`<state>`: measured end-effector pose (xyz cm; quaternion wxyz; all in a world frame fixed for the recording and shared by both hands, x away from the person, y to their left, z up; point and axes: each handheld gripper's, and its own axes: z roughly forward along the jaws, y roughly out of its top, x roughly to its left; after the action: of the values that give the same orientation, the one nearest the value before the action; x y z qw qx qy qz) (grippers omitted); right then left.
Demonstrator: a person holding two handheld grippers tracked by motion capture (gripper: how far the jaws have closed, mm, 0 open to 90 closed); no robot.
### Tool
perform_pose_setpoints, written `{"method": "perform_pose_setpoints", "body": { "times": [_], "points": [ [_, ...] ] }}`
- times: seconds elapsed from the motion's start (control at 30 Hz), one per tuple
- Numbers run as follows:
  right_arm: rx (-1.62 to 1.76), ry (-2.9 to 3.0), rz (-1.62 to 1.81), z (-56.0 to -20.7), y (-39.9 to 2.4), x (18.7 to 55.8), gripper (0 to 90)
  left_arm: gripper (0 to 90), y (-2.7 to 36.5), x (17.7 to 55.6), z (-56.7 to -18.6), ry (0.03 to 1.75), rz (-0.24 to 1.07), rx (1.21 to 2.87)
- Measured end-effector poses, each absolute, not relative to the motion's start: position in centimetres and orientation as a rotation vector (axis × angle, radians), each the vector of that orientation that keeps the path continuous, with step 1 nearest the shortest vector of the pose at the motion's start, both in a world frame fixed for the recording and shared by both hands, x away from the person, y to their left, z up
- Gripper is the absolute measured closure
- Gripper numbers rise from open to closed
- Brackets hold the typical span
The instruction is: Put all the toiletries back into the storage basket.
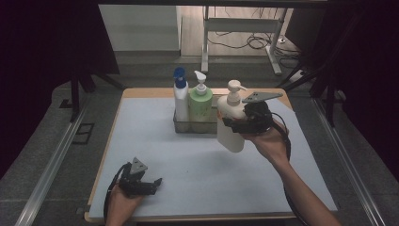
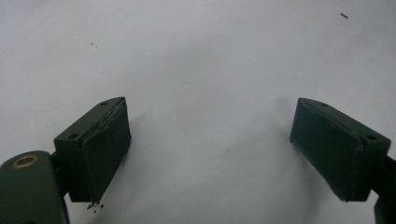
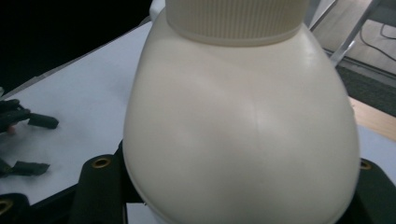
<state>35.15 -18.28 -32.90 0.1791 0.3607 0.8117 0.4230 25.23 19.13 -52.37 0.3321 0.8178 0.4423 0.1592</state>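
A cream pump bottle [image 1: 230,123] hangs above the white mat, upright with a slight tilt, with my right gripper [image 1: 234,125] shut on its body. Up close in the right gripper view the bottle [image 3: 243,126] spans the space between the jaws. It is just right of a dark wire rack [image 1: 184,126] that holds a white bottle with a blue cap [image 1: 180,98] and a green pump bottle [image 1: 200,103]. My left gripper [image 1: 154,185] rests low near the mat's front left, open, with bare mat between its jaws [image 2: 210,140].
The white mat [image 1: 188,165] covers a wooden table [image 1: 141,92]. Metal rails run along both sides of the table. A white desk frame [image 1: 242,28] and cables stand on the floor beyond the far edge.
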Motion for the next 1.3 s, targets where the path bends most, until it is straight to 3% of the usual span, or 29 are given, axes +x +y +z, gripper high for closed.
{"method": "perform_pose_setpoints", "body": {
  "times": [1.3],
  "points": [
    [1.202, 2.092, 1.177, -32.8, -18.4, 43.0, 37.6, 12.2, 19.2, 25.3, -52.4, 1.152, 0.417, 2.141]
  ]
}}
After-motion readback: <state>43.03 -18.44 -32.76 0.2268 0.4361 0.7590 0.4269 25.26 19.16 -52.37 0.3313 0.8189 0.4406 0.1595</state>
